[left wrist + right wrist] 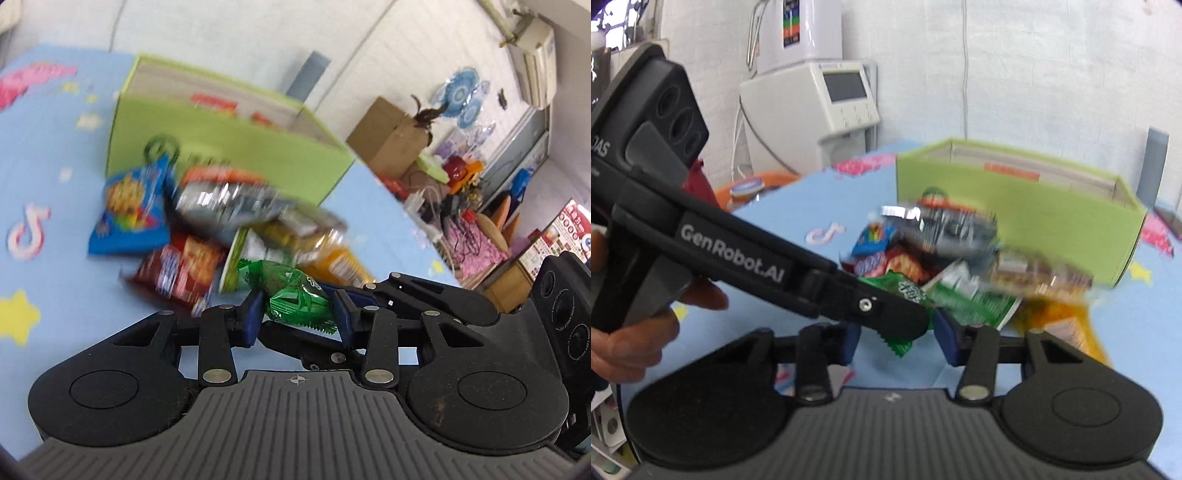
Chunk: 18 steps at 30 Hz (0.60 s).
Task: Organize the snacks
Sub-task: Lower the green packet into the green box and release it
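Note:
My left gripper (pixel 298 314) is shut on a small green candy packet (pixel 291 295) and holds it above the blue mat. In the right wrist view the left gripper's body crosses from the left, with the green packet (pixel 905 291) at its tip. My right gripper (pixel 895 338) is open just below and around that tip, holding nothing. A pile of snack bags lies behind: a blue bag (pixel 129 210), a red bag (pixel 181 269), a silver bag (pixel 229 199) and an orange bag (pixel 340 264). An open green box (pixel 229 136) stands behind the pile; it also shows in the right wrist view (pixel 1015 210).
The blue play mat (pixel 48 177) with star prints covers the table. A cardboard box (pixel 391 136) and clutter lie beyond the table's right edge. In the right wrist view a white machine (pixel 827 110) stands past the far left edge. Both views are blurred.

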Each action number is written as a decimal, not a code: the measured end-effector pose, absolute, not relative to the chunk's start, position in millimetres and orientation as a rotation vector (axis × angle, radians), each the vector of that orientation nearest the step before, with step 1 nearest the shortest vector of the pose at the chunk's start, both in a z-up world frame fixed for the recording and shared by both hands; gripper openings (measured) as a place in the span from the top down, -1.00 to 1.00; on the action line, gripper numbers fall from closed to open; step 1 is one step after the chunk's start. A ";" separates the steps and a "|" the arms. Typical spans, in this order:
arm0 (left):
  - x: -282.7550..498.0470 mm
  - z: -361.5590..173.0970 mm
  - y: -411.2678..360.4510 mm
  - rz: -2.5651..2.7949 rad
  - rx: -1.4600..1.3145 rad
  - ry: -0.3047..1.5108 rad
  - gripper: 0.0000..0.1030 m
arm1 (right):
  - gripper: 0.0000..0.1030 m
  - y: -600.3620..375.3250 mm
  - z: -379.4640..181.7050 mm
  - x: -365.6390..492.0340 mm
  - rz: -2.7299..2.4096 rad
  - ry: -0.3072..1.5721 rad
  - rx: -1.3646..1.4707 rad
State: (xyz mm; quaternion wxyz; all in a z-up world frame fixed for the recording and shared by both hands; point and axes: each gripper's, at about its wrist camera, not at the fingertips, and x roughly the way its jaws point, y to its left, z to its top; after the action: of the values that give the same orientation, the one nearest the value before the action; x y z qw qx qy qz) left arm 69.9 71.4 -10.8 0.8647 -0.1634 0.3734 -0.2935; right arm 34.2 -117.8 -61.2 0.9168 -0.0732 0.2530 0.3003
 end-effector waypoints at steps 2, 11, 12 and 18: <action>87.2 12.1 64.9 -0.637 -0.330 0.734 0.55 | -0.08 -124.3 -43.4 40.8 0.625 0.473 -0.137; 230.9 52.3 14.3 -0.642 -0.279 0.676 0.54 | -0.09 -155.8 5.1 164.1 0.532 0.380 -0.182; 246.9 48.4 10.4 -0.637 -0.280 0.688 0.54 | -0.09 -160.0 4.5 181.3 0.531 0.394 -0.172; 295.8 16.1 2.1 -0.601 -0.287 0.752 0.33 | -0.33 -169.0 -20.4 242.0 0.545 0.470 -0.127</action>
State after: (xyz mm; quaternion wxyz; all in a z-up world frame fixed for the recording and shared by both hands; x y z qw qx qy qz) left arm 295.8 2.1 16.1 0.8765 -0.1377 0.3602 -0.2881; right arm 242.0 -169.0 -20.4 0.9340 -0.0620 0.2299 0.2664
